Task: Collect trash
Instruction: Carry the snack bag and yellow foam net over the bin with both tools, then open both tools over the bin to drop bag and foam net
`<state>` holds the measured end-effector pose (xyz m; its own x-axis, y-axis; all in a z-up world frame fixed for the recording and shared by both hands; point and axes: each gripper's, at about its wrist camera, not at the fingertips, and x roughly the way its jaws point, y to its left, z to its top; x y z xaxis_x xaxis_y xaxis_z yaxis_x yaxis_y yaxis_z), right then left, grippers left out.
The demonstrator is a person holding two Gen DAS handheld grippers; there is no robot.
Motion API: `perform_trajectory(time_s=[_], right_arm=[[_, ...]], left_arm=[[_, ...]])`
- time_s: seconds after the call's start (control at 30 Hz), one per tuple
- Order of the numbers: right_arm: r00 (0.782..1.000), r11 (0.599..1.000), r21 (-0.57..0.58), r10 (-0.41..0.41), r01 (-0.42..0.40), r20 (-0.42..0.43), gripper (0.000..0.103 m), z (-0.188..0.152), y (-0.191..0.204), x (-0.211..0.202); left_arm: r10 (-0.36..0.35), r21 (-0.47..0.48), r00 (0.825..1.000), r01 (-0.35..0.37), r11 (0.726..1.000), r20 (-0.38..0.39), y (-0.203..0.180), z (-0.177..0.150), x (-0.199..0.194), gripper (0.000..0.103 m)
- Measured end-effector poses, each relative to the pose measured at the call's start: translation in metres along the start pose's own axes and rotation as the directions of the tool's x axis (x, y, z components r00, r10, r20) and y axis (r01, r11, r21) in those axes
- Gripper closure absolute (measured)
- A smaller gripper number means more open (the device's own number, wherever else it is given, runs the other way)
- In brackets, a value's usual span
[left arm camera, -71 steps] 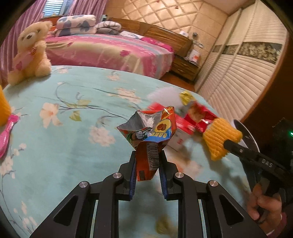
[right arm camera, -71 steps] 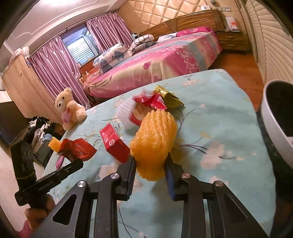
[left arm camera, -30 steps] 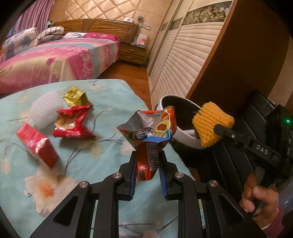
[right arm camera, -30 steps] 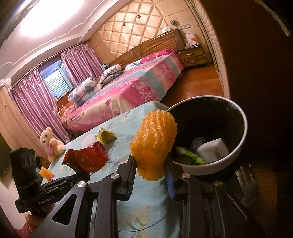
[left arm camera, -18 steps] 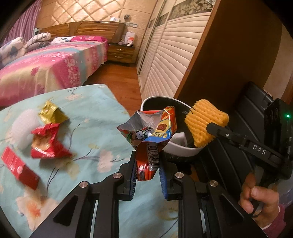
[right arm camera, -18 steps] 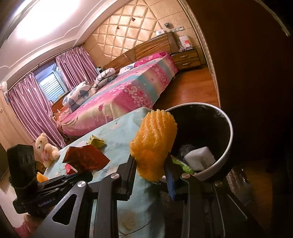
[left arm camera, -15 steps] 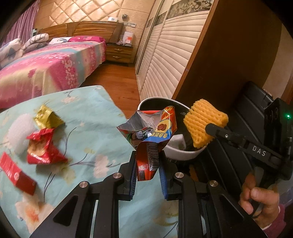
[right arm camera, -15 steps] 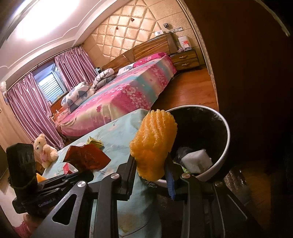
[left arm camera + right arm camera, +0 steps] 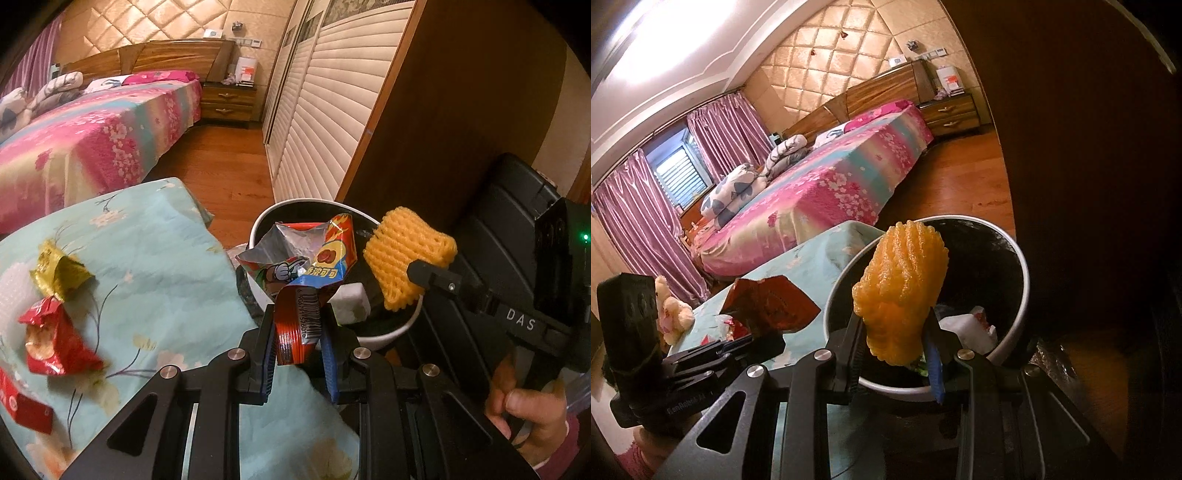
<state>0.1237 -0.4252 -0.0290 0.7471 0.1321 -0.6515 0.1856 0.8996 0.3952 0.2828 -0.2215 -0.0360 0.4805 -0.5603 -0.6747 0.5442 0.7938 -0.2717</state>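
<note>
— Left wrist view first: what is that claw doing?

— The left gripper (image 9: 298, 349) is clamped on a torn snack wrapper (image 9: 308, 273), red with a barcode and a silver inside. The wrapper stands up from the blue pads, right in front of the white bin (image 9: 384, 334).

— And the other one?

— The right gripper (image 9: 895, 356) is closed on an orange foam net (image 9: 901, 295), the kind that sleeves fruit. From its own camera the net hangs over the bin's (image 9: 1015, 325) near rim. Seen from the left, the foam net (image 9: 408, 267) sits above the far side of the bin's opening, with a hand (image 9: 528, 417) on the grip below.

— Anything in the bin?

— A white block (image 9: 351, 304) and, from the right wrist, some crumpled white paper (image 9: 967, 328) with a bit of green beside it.

— What's left on the table?

— On the floral cloth (image 9: 155, 266) lie a gold wrapper (image 9: 59, 273), a red wrapper (image 9: 55, 341) just beside it, a red box (image 9: 22, 404) at the edge, and something pale and blurred at the far left. A pink bed (image 9: 827, 192) is well behind.
</note>
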Motion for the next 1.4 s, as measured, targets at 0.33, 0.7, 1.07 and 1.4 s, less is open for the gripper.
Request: perform_trajectory(time_s=[0.33, 0.7, 1.07, 1.4], right_arm=[[1.000, 0.999, 0.030, -0.018, 0.019, -0.018, 0.074, 0.005, -0.017, 0.009], [0.998, 0.999, 0.038, -0.024, 0.026, -0.053, 0.070, 0.013, -0.026, 0.020], [0.999, 0.997, 0.076, -0.017, 0.019, -0.037, 0.044, 0.015, -0.032, 0.015], [1.000, 0.996, 0.088, 0.005, -0.004, -0.010, 0.024, 0.010, -0.021, 0.007]], left_arm=[[-0.007, 0.002, 1.000, 0.008, 1.000, -0.022, -0.009, 0.017, 0.025, 0.083], [-0.010, 0.016, 0.999, 0.011, 1.000, -0.044, -0.021, 0.028, 0.040, 0.080], [-0.013, -0.028, 1.000, 0.012, 1.000, -0.024, -0.017, 0.019, 0.028, 0.049], [0.019, -0.120, 1.000, -0.020, 0.993, -0.012, 0.004, -0.013, 0.000, 0.045]])
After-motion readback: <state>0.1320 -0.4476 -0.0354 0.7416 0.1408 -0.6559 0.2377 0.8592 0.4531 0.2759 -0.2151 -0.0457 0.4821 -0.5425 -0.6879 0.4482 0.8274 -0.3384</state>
